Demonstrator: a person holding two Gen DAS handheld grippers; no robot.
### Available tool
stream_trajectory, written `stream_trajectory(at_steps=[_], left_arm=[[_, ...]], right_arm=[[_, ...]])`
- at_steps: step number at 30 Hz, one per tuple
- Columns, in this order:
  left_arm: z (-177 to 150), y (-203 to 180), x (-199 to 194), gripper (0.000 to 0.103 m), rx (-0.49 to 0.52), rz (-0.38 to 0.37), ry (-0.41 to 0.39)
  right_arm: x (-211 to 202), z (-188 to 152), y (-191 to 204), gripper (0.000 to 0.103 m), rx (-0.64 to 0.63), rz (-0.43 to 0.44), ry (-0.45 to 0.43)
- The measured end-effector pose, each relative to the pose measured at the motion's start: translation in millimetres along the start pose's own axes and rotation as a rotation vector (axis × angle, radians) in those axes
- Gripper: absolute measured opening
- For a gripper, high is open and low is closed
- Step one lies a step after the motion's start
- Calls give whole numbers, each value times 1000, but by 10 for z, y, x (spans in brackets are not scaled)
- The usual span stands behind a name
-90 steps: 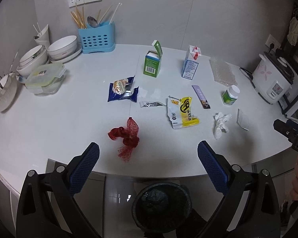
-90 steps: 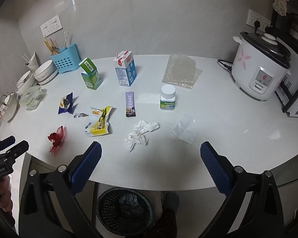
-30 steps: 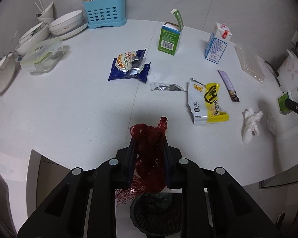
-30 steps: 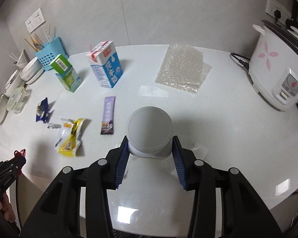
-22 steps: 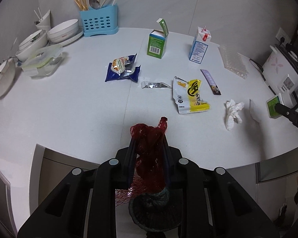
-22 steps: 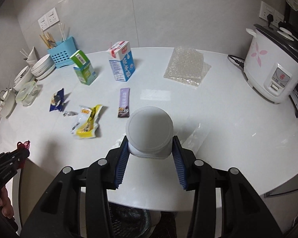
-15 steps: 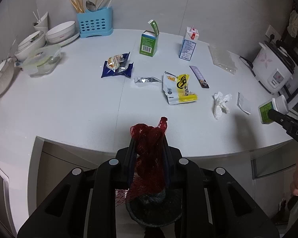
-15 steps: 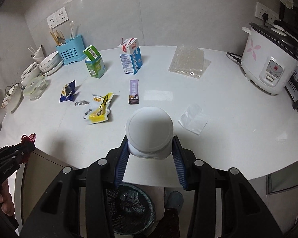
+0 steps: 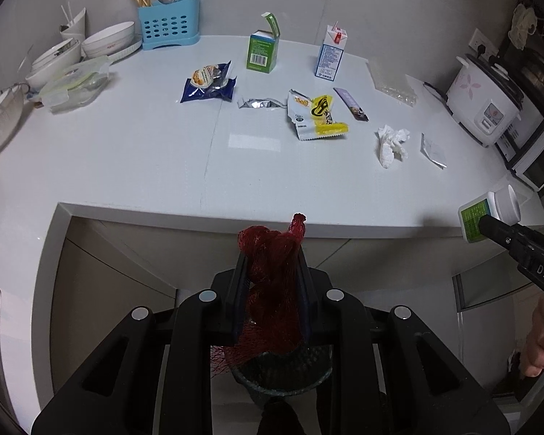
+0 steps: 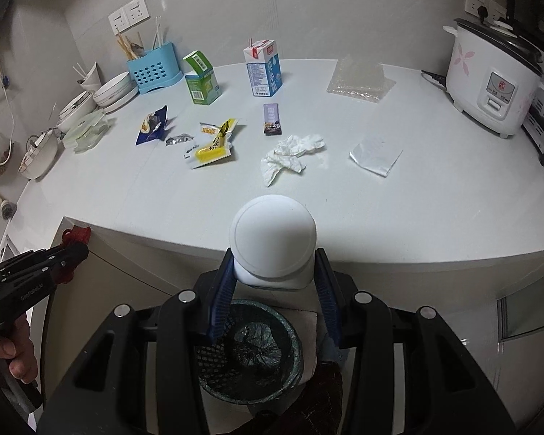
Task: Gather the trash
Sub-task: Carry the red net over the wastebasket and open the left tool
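both grippers carry trash out over the bin (image 10: 250, 355)
left gripper (image 9: 272, 290) pinches the red net (image 9: 272, 253), right gripper (image 10: 272, 290) clamps the white bottle (image 10: 273, 243), ready to drop.

Below the table (image 10: 380, 217) edge, lower centre in both views, open air lies over the waste basket (image 10: 290, 340), while wrappers, cartons and a crumpled tissue (image 10: 290, 156) crowd the table's middle.
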State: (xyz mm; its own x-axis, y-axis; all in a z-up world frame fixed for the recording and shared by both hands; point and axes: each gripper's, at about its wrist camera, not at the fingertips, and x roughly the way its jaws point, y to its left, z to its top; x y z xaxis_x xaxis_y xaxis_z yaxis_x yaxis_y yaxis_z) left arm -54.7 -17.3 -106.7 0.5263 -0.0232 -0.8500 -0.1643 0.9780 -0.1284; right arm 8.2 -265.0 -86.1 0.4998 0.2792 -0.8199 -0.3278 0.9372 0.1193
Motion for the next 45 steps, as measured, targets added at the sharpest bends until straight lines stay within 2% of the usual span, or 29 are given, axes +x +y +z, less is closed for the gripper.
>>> stream_trajectory(at_steps=[8,15,24,39,45], left_arm=[[-383,-3,326,22,0,-32,42],[-741,-60,675,22,10,-59,111],[-1000,-62,1126,22,-1,-73,183],[-1139,-178,1577,22,42,-70,249],[-1167,-239,1667,30,63,-79,250]], right_arm=[[235,-396,133,40,-27,-1,55],[587,-715,218,40,-42,13,117],[938,-1015,243,40,-54,-12,190],[1063,-1135,118,40,-21,-44,222],[1072,-1102,78,40,-11,-51,219]])
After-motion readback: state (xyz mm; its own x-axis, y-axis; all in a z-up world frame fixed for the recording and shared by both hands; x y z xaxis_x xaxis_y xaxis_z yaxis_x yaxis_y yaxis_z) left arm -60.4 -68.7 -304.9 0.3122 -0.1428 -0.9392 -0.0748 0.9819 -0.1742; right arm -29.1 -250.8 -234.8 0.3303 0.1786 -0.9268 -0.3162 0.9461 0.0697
